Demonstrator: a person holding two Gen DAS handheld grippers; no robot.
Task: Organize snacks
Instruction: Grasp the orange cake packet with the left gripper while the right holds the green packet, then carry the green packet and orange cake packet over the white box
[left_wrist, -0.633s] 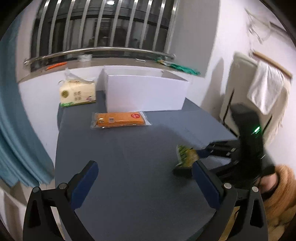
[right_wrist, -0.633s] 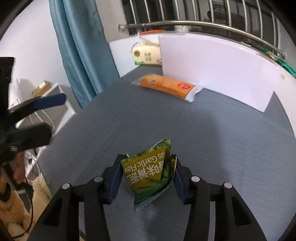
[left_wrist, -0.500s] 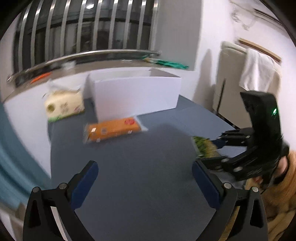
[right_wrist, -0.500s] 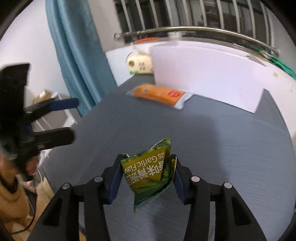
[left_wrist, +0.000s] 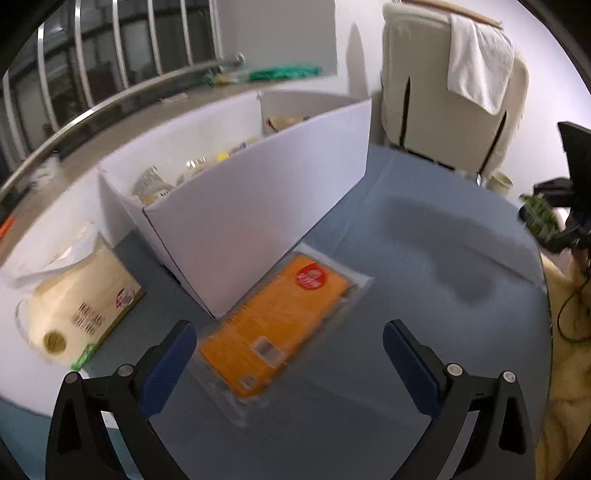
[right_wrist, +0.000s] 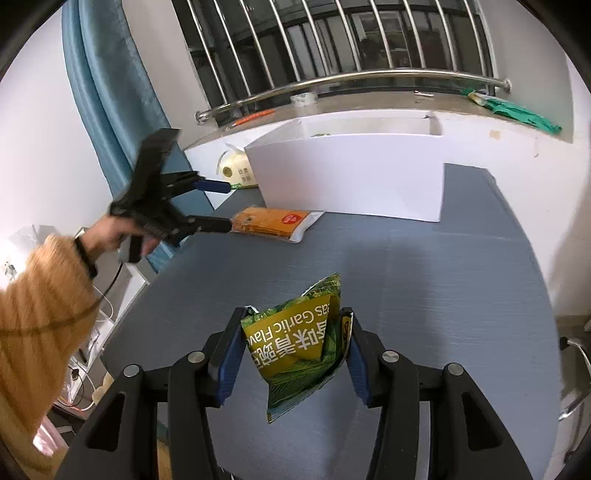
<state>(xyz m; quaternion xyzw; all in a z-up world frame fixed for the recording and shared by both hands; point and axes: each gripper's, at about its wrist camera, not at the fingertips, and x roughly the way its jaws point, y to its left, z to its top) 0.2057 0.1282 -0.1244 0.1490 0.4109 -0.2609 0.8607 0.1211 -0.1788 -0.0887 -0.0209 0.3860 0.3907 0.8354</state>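
Where right gripper (right_wrist: 291, 345) pinches, green snack bag (right_wrist: 295, 343) (crumpled).

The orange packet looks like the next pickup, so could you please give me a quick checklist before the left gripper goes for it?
1. Left gripper open and holding nothing: ok.
2. Orange packet lying flat on the grey table, beside the white box: ok.
3. Packet between the fingers: not ok, it lies just ahead.
4. Right gripper grips the green snack bag: ok.
5. Room in the box: cannot tell; some snacks are already inside.
6. Tissue pack clear of the path: ok.
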